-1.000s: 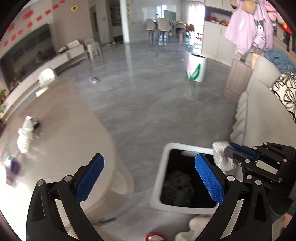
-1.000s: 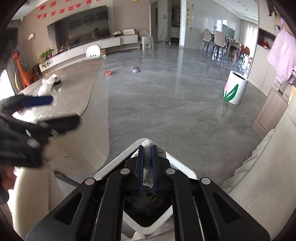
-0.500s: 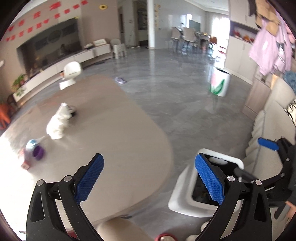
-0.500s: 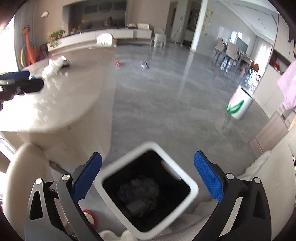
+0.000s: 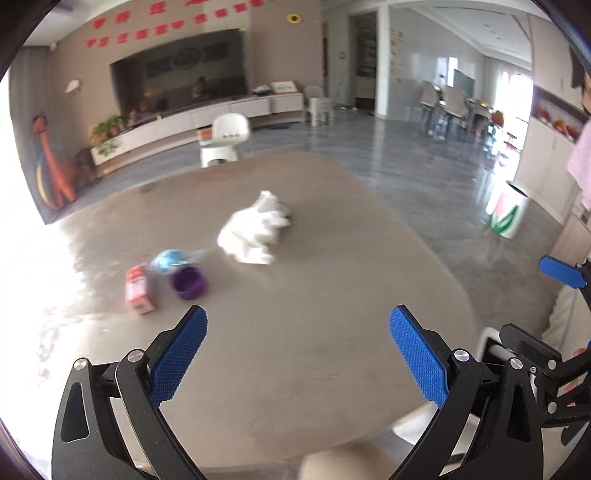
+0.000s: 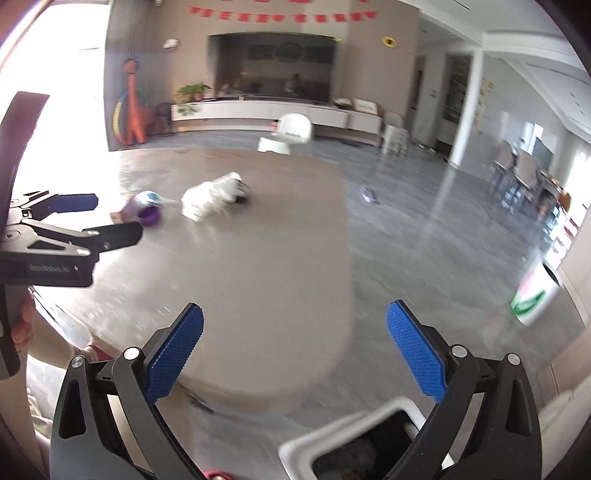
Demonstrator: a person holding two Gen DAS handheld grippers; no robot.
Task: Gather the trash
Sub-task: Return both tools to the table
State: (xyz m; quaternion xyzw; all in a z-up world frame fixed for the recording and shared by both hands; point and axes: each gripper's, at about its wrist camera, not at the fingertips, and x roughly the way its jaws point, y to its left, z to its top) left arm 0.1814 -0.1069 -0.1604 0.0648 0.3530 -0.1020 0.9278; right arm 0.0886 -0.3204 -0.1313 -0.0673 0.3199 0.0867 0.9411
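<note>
Only blurred lettering shows, unreadable, on the left gripper (image 5: 298,352); its jaws are spread wide and hold nothing, with a pink carton (image 5: 139,290), purple cup (image 5: 188,283) and white crumpled bag (image 5: 255,232) ahead on the table (image 5: 295,332). Rightward, the right gripper (image 6: 294,349) gapes empty too, the white bin (image 6: 354,439) just below holding dark trash (image 6: 360,452).

There are small pale letters on the black side of the left tool (image 6: 74,218), but they are too blurry to read. The red signs (image 6: 280,16) hanging on the far wall, well ahead of both tools, are too blurry as well. The pink carton (image 5: 139,290) on the surface ahead of the left tool has a label, but it is smeared too.
</note>
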